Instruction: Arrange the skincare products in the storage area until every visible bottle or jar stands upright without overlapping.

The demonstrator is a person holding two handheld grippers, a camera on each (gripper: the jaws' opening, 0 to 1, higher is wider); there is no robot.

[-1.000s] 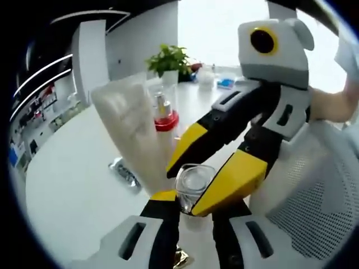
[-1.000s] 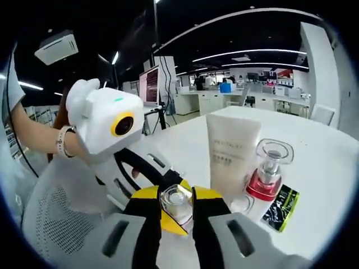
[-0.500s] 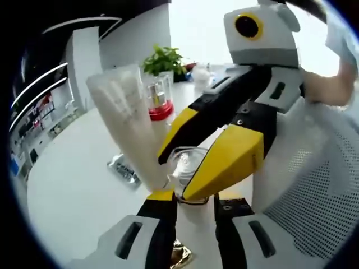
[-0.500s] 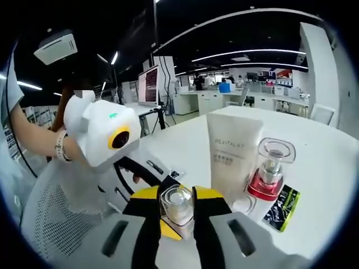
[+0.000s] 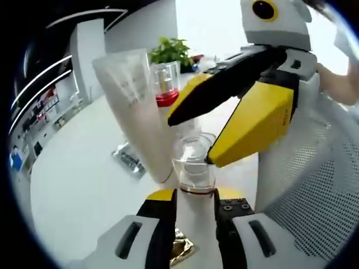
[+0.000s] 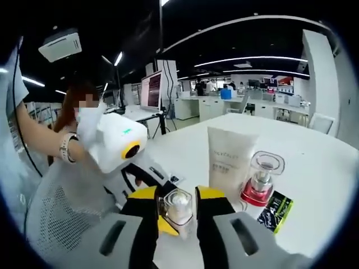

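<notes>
A: Skincare products first, largest down: cream tube point(image 6: 230, 157) standing cap-down on the white counter point(image 6: 314, 168); red-collared pump bottle with clear cap point(image 6: 259, 180) just beside it, upright; small clear jar point(image 6: 176, 206) nearest, lifted, pinched between the yellow pads of the right gripper point(image 6: 177, 210). Flat dark sachet point(image 6: 275, 210) lying by the pump bottle.

B: And the left gripper point(image 5: 188, 199)?

A: Jaws sitting just under the clear jar point(image 5: 193, 162), either side of its base. Cannot tell whether clamped or merely close.

B: Risks from here?

A: Likely three. Smooth glass slipping from a narrow pinch if released unevenly. Cream tube point(image 5: 134, 106) toppling if brushed while setting the jar down, being tall on a small cap. Jar landing against the tube's foot or on the sachet point(image 5: 130, 161), ending tilted or overlapping.

B: Surface and room?

A: Smooth, glossy, rounded white counter. Mesh chair back point(image 5: 314, 190) alongside. Potted plant point(image 5: 173, 51) at the far edge. Beyond, dim open-plan office, ceiling light strips, desks, monitor point(image 6: 151, 89).
</notes>
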